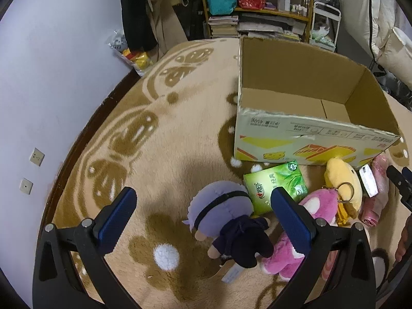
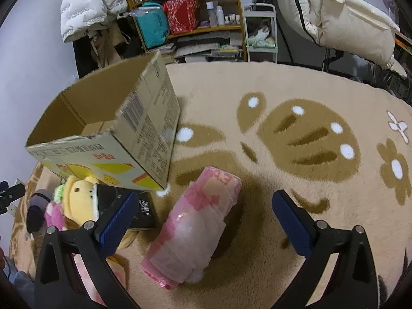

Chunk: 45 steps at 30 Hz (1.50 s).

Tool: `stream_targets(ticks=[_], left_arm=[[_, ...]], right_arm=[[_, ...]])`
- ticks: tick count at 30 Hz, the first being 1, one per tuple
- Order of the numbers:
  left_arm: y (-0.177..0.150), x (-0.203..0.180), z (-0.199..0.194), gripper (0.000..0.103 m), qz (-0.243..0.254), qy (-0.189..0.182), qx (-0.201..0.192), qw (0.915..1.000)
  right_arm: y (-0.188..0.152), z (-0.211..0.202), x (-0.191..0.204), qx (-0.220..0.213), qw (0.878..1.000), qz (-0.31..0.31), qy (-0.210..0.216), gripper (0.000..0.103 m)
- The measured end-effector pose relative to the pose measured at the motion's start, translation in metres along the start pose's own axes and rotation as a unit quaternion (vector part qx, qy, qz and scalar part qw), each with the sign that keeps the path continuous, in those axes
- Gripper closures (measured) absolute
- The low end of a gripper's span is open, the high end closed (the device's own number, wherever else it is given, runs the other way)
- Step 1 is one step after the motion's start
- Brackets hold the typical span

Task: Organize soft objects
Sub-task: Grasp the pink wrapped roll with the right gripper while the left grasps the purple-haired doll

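Observation:
In the left wrist view my left gripper (image 1: 203,221) is open above a purple-haired doll in dark clothes (image 1: 226,224) that lies on the rug between the fingers. Beside it are a green tissue pack (image 1: 276,186), a pink plush (image 1: 303,231) and a yellow plush with a keyring (image 1: 342,182). An open, empty cardboard box (image 1: 303,126) stands behind them. In the right wrist view my right gripper (image 2: 203,221) is open over a pink roll of plastic bags (image 2: 198,229). The box (image 2: 108,134), the yellow plush (image 2: 79,198) and the doll (image 2: 36,211) show at the left.
A black packet (image 2: 139,211) lies by the right gripper's left finger; it also shows in the left wrist view (image 1: 368,181). The beige patterned rug (image 1: 154,154) covers the floor. A wall is at the left, shelves (image 1: 260,13) and hanging clothes behind.

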<state>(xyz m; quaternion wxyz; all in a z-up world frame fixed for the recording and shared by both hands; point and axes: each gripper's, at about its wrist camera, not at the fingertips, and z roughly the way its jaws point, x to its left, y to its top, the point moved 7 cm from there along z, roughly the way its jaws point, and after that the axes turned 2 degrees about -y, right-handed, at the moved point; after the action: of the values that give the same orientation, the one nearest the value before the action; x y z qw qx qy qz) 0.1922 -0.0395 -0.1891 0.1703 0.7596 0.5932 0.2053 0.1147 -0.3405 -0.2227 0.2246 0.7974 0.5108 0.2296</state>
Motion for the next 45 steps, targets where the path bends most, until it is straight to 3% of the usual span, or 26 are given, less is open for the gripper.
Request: stream_targets(ticks=[19, 27, 35, 37, 41, 45], left_arm=[[-0.019, -0.005, 0.032, 0.0, 0.005, -0.003, 0.053, 0.9986], [-0.023, -0.006, 0.039, 0.0, 0.011, 0.003, 0.067, 0.9977], [-0.028, -0.007, 0.045, 0.001, 0.003, -0.011, 0.081, 0.9967], [-0.028, -0.007, 0.046, 0.004, -0.002, -0.017, 0.083, 0.9964], [-0.031, -0.009, 0.049, 0.013, -0.007, -0.03, 0.094, 0.9951], [-0.034, -0.013, 0.052, 0.03, -0.007, -0.043, 0.102, 0.9938]], right_arm=[[-0.01, 0.035, -0.008, 0.051, 0.999, 0.008, -0.002, 0.0], [-0.016, 0.046, -0.008, 0.068, 0.998, 0.007, -0.003, 0.021], [-0.017, 0.054, 0.003, 0.081, 0.997, -0.019, -0.007, 0.025], [-0.017, 0.055, 0.004, 0.082, 0.996, -0.022, -0.01, 0.026], [-0.017, 0.055, 0.007, 0.083, 0.996, -0.032, -0.009, 0.042], [-0.023, 0.047, 0.009, 0.077, 0.996, -0.035, -0.008, 0.052]])
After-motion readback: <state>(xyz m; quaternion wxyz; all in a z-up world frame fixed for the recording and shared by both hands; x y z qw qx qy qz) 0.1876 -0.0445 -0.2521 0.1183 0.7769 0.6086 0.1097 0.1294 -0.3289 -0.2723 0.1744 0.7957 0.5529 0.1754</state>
